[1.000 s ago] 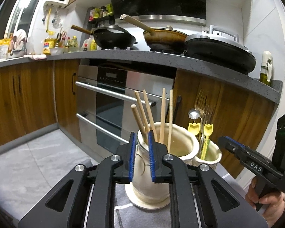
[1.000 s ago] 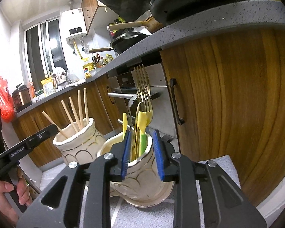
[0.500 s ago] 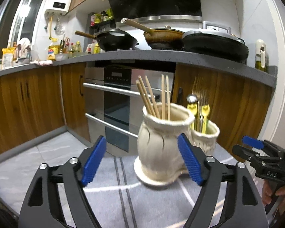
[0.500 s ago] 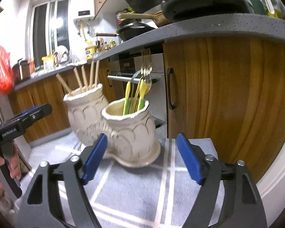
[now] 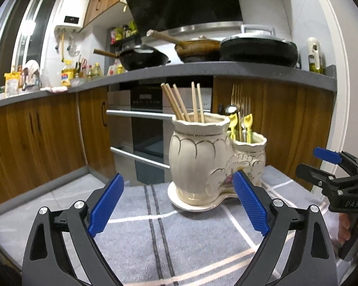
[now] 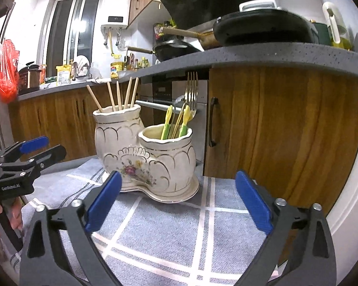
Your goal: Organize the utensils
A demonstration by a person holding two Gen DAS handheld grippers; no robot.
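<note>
A cream ceramic double utensil holder point(image 5: 198, 159) point(image 6: 140, 152) stands upright on a grey checked cloth point(image 5: 179, 243) point(image 6: 169, 228). Its taller pot holds several wooden chopsticks point(image 5: 179, 102) point(image 6: 121, 93). The shorter pot holds gold forks, a spoon and yellow-green handled utensils point(image 5: 241, 121) point(image 6: 186, 112). My left gripper point(image 5: 178, 175) is a short way in front of the taller pot; its jaws are opening and nothing is between them. My right gripper point(image 6: 178, 173) faces the shorter pot from the other side, its jaws also opening and empty. Each gripper shows at the edge of the other's view.
Behind the holder are an oven point(image 5: 145, 128) and wooden cabinet doors point(image 6: 274, 131) under a grey counter point(image 5: 250, 71) bearing dark pans point(image 5: 257, 50). A person's hand point(image 5: 346, 226) holds the right gripper's grip. The cloth's near edge lies below the fingers.
Both grippers were nearly shut close up at the pots' rims; they have drawn back from the holder, sunk a little and spread wide open. The holder and its utensils stayed put.
</note>
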